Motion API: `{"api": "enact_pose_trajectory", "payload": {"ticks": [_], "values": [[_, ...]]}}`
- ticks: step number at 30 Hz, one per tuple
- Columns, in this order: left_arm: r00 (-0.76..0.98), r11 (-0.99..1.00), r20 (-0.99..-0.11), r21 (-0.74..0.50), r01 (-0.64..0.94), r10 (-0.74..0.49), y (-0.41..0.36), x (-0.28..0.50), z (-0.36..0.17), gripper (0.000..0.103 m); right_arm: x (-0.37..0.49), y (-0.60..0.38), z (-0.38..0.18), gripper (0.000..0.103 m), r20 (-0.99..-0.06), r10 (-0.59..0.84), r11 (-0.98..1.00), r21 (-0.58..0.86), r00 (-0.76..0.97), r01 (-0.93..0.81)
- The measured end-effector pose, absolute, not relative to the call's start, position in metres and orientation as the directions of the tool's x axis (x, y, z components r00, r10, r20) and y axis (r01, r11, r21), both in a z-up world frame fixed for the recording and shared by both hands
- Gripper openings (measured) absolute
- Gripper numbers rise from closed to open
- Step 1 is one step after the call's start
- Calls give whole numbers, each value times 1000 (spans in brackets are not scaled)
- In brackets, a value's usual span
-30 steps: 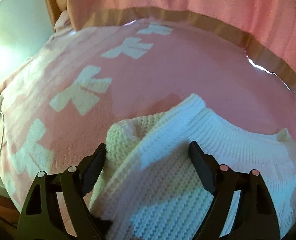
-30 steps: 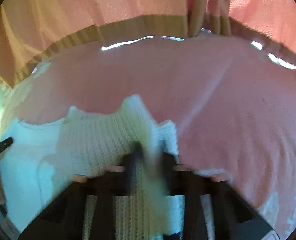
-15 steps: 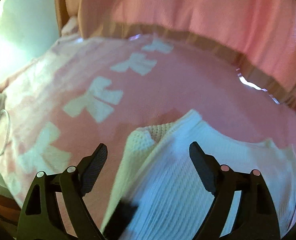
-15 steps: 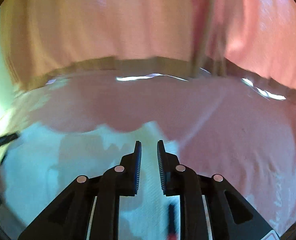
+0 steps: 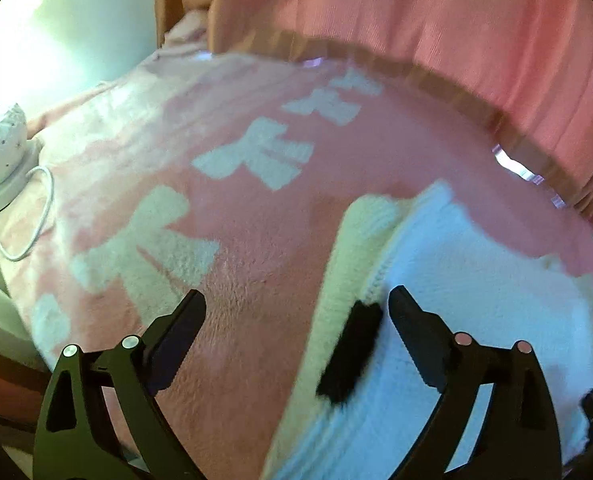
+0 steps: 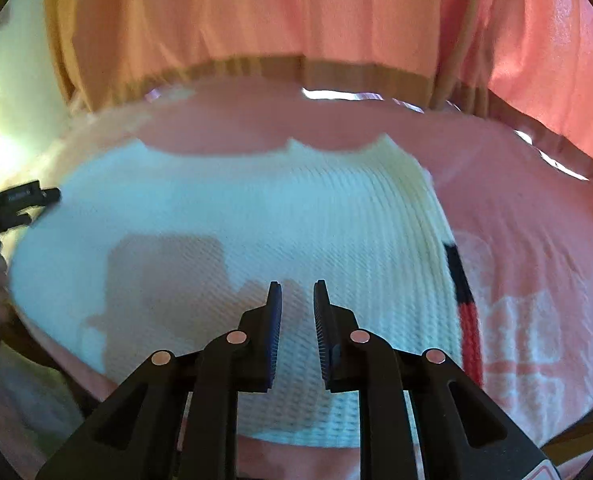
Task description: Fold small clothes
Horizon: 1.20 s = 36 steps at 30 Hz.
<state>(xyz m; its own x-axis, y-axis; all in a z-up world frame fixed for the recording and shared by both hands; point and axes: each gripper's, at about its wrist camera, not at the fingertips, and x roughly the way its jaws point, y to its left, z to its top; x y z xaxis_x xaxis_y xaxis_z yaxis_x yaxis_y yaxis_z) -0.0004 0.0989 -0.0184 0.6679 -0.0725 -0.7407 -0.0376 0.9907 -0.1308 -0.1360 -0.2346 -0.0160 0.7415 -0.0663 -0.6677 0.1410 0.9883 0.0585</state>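
A white knitted sweater (image 6: pixel 256 216) lies spread flat on the pink blanket (image 5: pixel 256 264). It has a black and red stripe (image 6: pixel 466 312) on its right edge and a black patch (image 5: pixel 348 356) near its left edge. My left gripper (image 5: pixel 296 304) hovers over that left edge; its jaws are opening wide and grip nothing. In the right wrist view its fingers (image 6: pixel 20 198) show at the far left. My right gripper (image 6: pixel 297 288) hangs above the sweater's near half, its jaws a narrow gap apart with nothing between them.
The blanket carries white bow shapes (image 5: pixel 256 152) and covers the surface up to a pink curtain (image 6: pixel 336 20) at the back. A small white device with a looped cable (image 5: pixel 0 168) sits at the blanket's left edge.
My right gripper let go of the sweater fold and drew back; the sweater now lies flat. My left gripper slid left off the sweater towards its edge and spread its jaws wider.
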Motion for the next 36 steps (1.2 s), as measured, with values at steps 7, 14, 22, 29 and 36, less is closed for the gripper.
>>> {"api": "enact_pose_trajectory", "payload": {"ticks": [7,14,22,29,36], "values": [[677,994,-731,-110,7,-85,84,-40,-5,90,-124,-207,-3,16,-644,1,995,77,765,63],[609,994,-787,-104,29,-101,73,-43,-26,90,-105,-189,-4,16,-638,40,995,95,769,28],[506,977,-841,-215,9,-190,76,-26,-50,91,-78,-180,-6,16,-641,58,992,126,766,31],[475,972,-856,-236,-3,-206,72,-18,-63,95,-57,-175,-16,16,-659,102,985,171,745,17],[467,932,-826,-361,-6,-317,78,-10,-60,79,-39,-171,-37,17,-702,145,979,205,697,3]]}}
